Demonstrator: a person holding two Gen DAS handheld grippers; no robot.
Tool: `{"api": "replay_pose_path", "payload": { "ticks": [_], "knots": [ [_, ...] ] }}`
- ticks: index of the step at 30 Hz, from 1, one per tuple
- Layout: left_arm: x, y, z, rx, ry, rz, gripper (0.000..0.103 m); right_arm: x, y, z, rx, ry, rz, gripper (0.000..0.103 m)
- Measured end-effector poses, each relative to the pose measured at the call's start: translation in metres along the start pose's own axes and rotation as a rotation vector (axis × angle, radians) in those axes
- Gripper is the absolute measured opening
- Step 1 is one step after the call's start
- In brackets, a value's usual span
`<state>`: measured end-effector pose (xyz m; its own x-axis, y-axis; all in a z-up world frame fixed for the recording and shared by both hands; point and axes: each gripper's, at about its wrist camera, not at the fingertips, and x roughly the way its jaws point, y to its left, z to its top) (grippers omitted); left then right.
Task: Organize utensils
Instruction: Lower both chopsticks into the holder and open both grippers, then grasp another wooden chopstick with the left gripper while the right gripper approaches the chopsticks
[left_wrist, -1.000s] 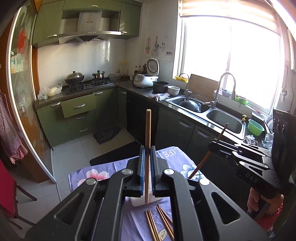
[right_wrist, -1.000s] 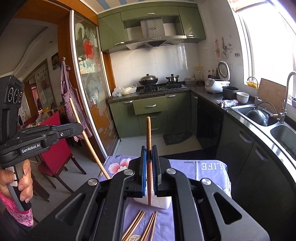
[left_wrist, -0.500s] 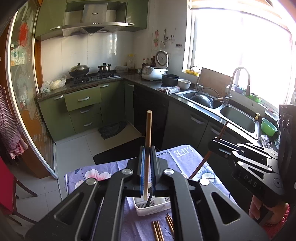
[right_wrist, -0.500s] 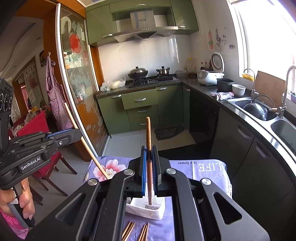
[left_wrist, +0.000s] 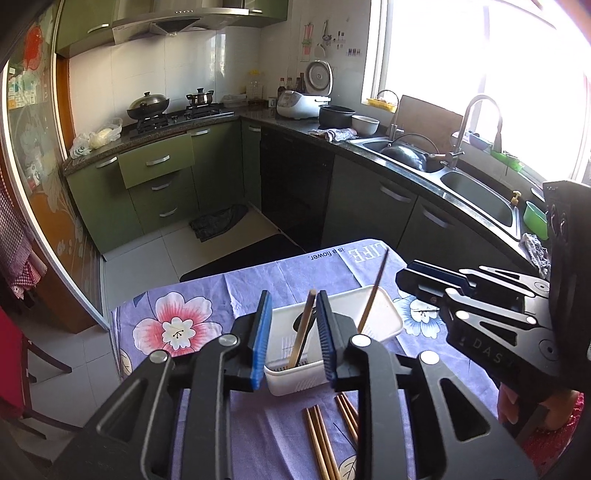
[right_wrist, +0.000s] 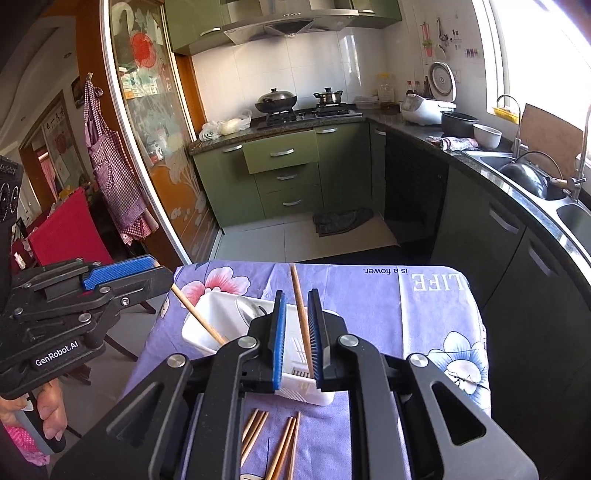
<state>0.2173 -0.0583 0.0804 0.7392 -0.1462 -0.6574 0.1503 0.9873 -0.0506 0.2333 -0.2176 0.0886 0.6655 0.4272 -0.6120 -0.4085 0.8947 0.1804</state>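
A white utensil basket (left_wrist: 388, 321) (right_wrist: 199, 325) stands on the floral tablecloth. My left gripper (left_wrist: 290, 339) is open above it; a wooden chopstick (left_wrist: 303, 325) stands loose between its jaws, leaning in the basket. My right gripper (right_wrist: 297, 339) is open too; a second chopstick (right_wrist: 301, 317) stands between its jaws in the basket. Each gripper shows in the other's view, the right (left_wrist: 417, 277) and the left (right_wrist: 122, 267). A metal spoon (right_wrist: 247, 308) lies in the basket. Several loose chopsticks (left_wrist: 325, 439) (right_wrist: 273, 443) lie on the cloth in front of it.
The purple flowered tablecloth (left_wrist: 177, 325) (right_wrist: 436, 306) covers a small table. Beyond it are green kitchen cabinets (left_wrist: 159, 181), a counter with a sink (left_wrist: 476, 195) on the right and a red chair (right_wrist: 70, 229) on the left.
Both grippers have tilted down over the basket and opened. The two chopsticks they gripped now stand loose in the basket.
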Motion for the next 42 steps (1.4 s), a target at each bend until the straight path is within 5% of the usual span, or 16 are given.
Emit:
{"api": "replay_pose_path", "payload": {
  "ticks": [7, 11, 16, 20, 23, 42],
  "knots": [
    [-0.021, -0.003, -0.027, 0.003, 0.035, -0.003, 0.033, -0.058, -0.008, -0.029, 0.0, -0.06, 0.007, 0.023],
    [-0.016, 0.001, -0.067, -0.04, 0.108, -0.025, 0.035, -0.08, -0.023, -0.062, 0.01, -0.045, -0.012, 0.041],
    [0.026, -0.007, -0.121, -0.043, 0.261, -0.037, 0.035, -0.089, -0.046, -0.099, 0.048, -0.012, -0.046, 0.041],
    [0.074, -0.012, -0.15, -0.069, 0.404, -0.042, 0.02, -0.085, -0.062, -0.119, 0.082, 0.02, -0.045, 0.041],
    [0.095, -0.013, -0.163, -0.085, 0.46, -0.042, 0.019, -0.081, -0.071, -0.129, 0.1, 0.044, -0.042, 0.041],
    [0.124, -0.032, -0.177, -0.032, 0.533, 0.008, 0.012, -0.061, -0.055, -0.131, 0.091, 0.095, 0.006, 0.049]
  ]
}}
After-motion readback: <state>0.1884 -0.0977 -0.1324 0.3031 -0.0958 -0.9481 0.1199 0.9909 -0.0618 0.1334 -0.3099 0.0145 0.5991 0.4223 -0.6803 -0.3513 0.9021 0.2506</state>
